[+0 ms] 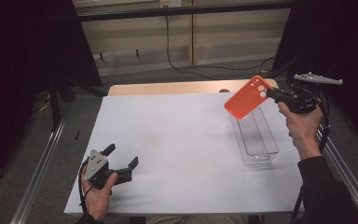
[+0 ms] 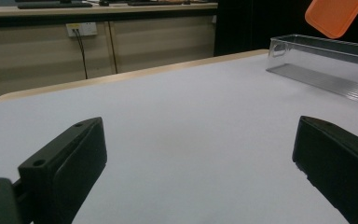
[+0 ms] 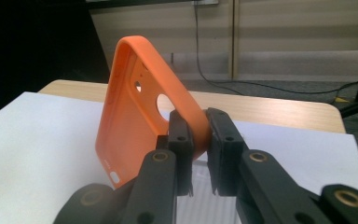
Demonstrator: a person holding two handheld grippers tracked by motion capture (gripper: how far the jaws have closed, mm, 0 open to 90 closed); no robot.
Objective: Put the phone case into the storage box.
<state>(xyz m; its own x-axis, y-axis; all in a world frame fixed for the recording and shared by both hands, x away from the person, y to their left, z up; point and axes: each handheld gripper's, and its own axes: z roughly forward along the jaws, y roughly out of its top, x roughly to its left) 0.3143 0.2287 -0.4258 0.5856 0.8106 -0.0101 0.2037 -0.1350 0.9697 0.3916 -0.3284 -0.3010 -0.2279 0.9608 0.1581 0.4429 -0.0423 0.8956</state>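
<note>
Right gripper (image 1: 271,94) pinches orange phone case (image 1: 248,97) by its edge, held tilted in the air above far end of clear bin (image 1: 257,135). Left gripper (image 1: 121,157) spread wide, low over desk (image 1: 177,140), near left.

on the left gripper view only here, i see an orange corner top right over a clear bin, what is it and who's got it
Observer: An orange phone case, pinched at its camera-hole end by the right gripper.
Operator: is it in the bin yet
Observer: No. In the high view it hangs tilted in the air above the far end of the clear bin.
Operator: anything in the bin
Observer: The high view shows nothing inside it.
Operator: and my gripper
Observer: The left gripper sits open at the near left of the white table, in the person's left hand.
</note>
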